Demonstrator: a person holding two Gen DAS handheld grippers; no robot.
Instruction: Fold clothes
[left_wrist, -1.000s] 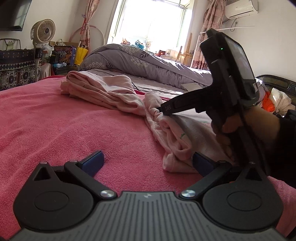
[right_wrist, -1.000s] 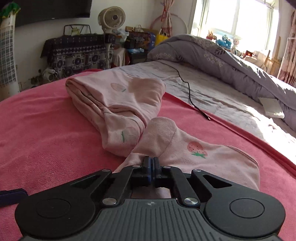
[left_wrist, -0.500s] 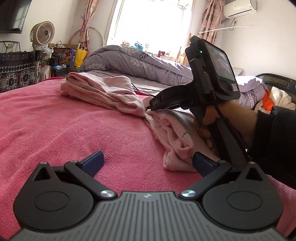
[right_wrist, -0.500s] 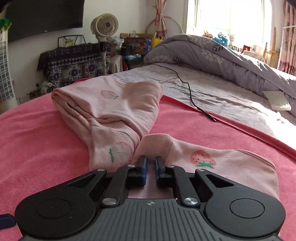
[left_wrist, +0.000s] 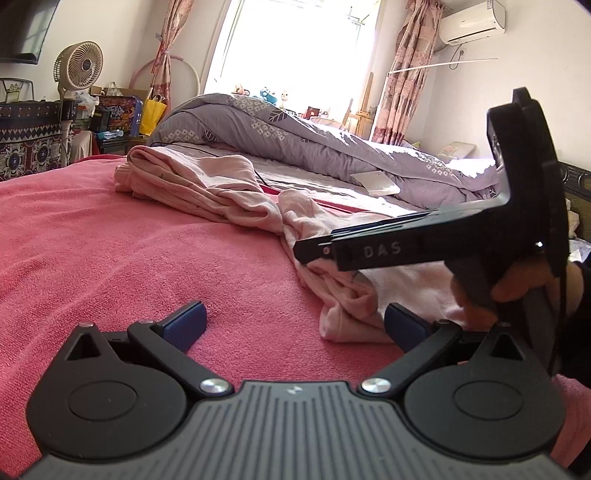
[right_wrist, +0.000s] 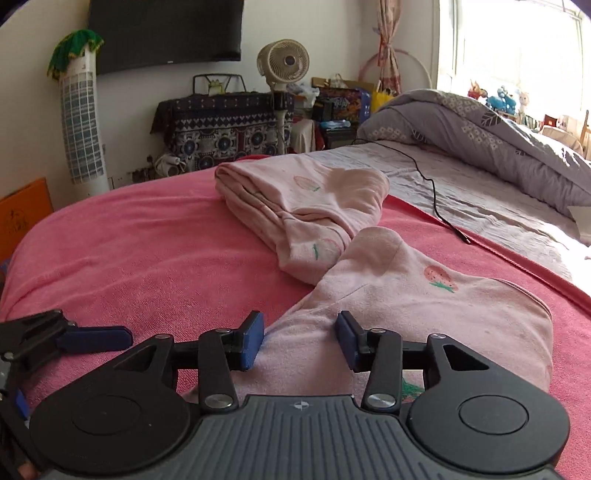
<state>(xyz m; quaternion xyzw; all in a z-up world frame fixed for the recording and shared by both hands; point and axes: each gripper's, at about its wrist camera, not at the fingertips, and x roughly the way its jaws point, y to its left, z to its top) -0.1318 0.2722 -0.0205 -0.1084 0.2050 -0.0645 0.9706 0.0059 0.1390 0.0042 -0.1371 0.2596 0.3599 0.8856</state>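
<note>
Bedroom interior, daylit; a bed (right_wrist: 129, 266) with a pink terry cover serves as the folding surface.

Left to right, right wrist view:
- Tower fan (right_wrist: 79, 122), upper left, against the wall. Not in use for the task.
- Left tongs (right_wrist: 74, 341), lower left edge. Only one blue pad shows here; in the left wrist view the left tongs (left_wrist: 293, 325) stand spread wide, low over bare pink cover with nothing between the pads, just beside the garment's near hem. Judged to be waiting for the next grab.
- Patterned cloth-draped stand (right_wrist: 221, 129) and round fan (right_wrist: 282, 61), upper centre.
- Pink garment (right_wrist: 369, 280), strawberry print, centre to right of frame. It lies on the pink cover in two lobes: a bundled far part and a flatter near part. Folding looks only begun.
- Right tongs (right_wrist: 301, 339), lower centre. Jaws have just been opening and now stand apart over the garment's near edge; cloth lies between and under the pads but is not pinched. Judged a release after placing that edge.
- Black cable (right_wrist: 432, 184), trailing across the grey sheet, right of centre.
- Lilac quilt (right_wrist: 498, 140), heaped, upper right.

Containers: yellow bag (left_wrist: 153, 110), upper left of the left wrist view; contents not discernible.
</note>
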